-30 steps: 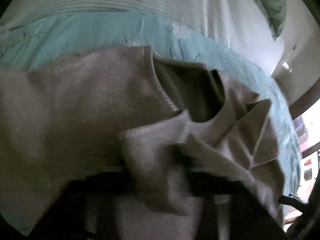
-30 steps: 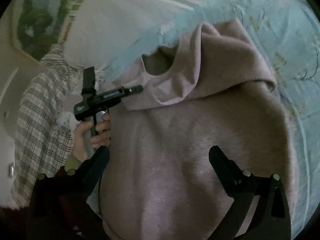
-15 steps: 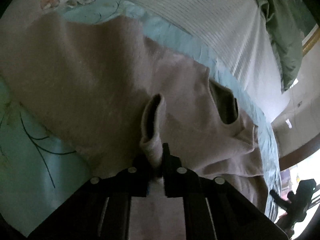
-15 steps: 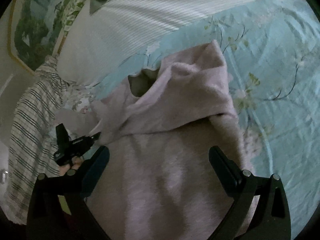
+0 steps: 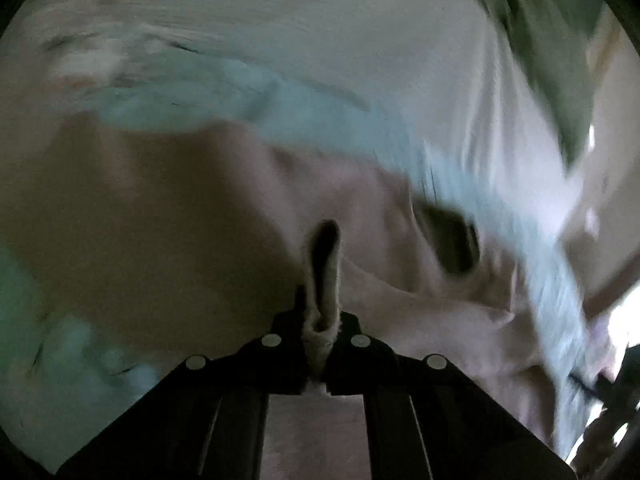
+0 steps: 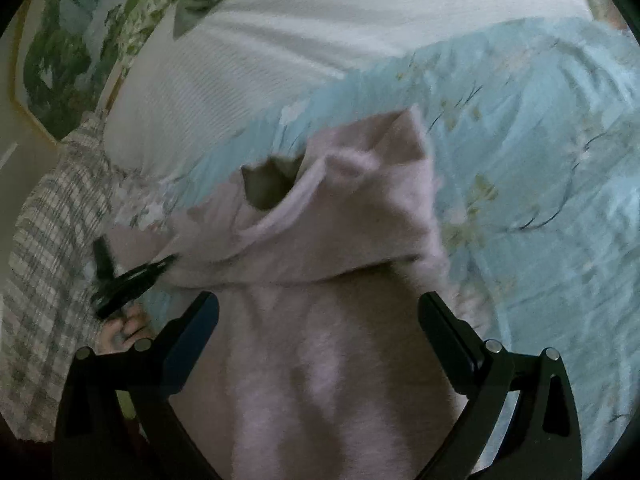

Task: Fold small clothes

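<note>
Left hand-held gripper [image 5: 320,344] pinches a cuff of the partly folded pink sweater [image 6: 320,360]; right hand-held gripper [image 6: 318,320] gapes apart.

Your left wrist camera sits low and very close over the pink garment [image 5: 168,216], looking forward along the left gripper [image 5: 320,320] toward the white striped pillow [image 5: 320,32]; this view is smeared by motion. Your right wrist camera looks down from higher, along the right gripper [image 6: 318,320], across the same garment [image 6: 320,360] to the blue floral bedsheet [image 6: 540,152] and pillow [image 6: 320,40]. Both views share the garment's neck opening [image 5: 452,236] [image 6: 272,184], and the right view shows the left gripper [image 6: 128,280] at its left edge.
</note>
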The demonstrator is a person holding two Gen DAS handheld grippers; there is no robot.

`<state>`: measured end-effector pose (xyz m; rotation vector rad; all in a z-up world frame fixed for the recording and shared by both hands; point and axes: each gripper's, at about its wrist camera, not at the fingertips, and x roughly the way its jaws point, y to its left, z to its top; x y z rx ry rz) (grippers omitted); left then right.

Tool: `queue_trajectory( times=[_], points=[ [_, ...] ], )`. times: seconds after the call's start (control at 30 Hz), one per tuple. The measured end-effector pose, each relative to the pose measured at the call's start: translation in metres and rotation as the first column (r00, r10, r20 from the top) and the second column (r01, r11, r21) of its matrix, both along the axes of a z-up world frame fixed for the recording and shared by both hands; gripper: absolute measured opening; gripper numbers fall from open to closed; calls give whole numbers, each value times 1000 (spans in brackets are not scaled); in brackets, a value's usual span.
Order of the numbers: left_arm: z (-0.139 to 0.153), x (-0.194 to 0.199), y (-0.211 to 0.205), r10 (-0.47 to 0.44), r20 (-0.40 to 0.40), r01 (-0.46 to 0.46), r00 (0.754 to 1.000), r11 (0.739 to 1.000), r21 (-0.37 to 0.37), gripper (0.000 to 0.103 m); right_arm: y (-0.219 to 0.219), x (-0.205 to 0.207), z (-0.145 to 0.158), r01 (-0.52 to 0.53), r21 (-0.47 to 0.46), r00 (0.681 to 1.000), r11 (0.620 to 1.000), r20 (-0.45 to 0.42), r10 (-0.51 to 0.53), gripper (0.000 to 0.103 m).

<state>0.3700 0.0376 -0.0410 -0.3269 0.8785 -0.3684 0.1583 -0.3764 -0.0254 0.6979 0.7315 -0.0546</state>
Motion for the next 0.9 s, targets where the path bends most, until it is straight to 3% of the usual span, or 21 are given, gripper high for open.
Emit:
queue_trajectory(
  times=[0.07, 0.23, 0.3, 0.37, 0.47, 0.53, 0.57, 0.63, 0.77, 0.83, 0.9],
  points=[
    [-13, -2, 20, 102, -42, -102, 994, 995, 11, 4, -12, 6, 1, 28, -26, 1000, 999, -7, -28, 100],
    [-35, -6, 34, 148, -88, -150, 985, 989, -16, 4, -32, 47, 0, 28, -115, 999, 993, -42, -33, 95],
    [-35, -7, 31, 146, -87, -149, 985, 988, -28, 4, -35, 67, -8, 4, -132, 996, 991, -83, -15, 84],
    [-35, -7, 27, 143, -85, -145, 986, 989, -22, 4, -38, 93, -24, -11, -138, 990, 990, -144, -9, 67],
    [-30, -10, 25, 134, -86, -135, 987, 991, -10, 4, -53, 124, -56, 7, -78, 977, 997, -211, -24, 61],
    [-27, -12, 23, 130, -81, -130, 988, 991, 0, 4, -62, 133, -66, 9, 2, 982, 1000, -189, -8, 45],
    [-25, -11, 23, 128, -80, -129, 988, 992, 3, 4, -62, 136, -66, -13, 10, 983, 1000, -183, 14, 5],
    [-20, -11, 21, 124, -75, -123, 989, 992, 6, 4, -63, 139, -59, -37, 0, 981, 999, -188, 37, 7],
    [-7, -9, 0, 65, -60, -67, 996, 997, -38, 4, -88, 131, -20, 3, -212, 985, 977, -167, -40, 6],
    [-7, -5, -20, 25, -68, -29, 997, 998, -58, 4, -99, 132, -20, 16, -257, 979, 966, -193, -68, 6],
    [-14, -1, -34, 28, -75, -30, 997, 999, -29, 4, -99, 135, -31, -3, -277, 971, 961, -232, -64, 6]
  ],
)
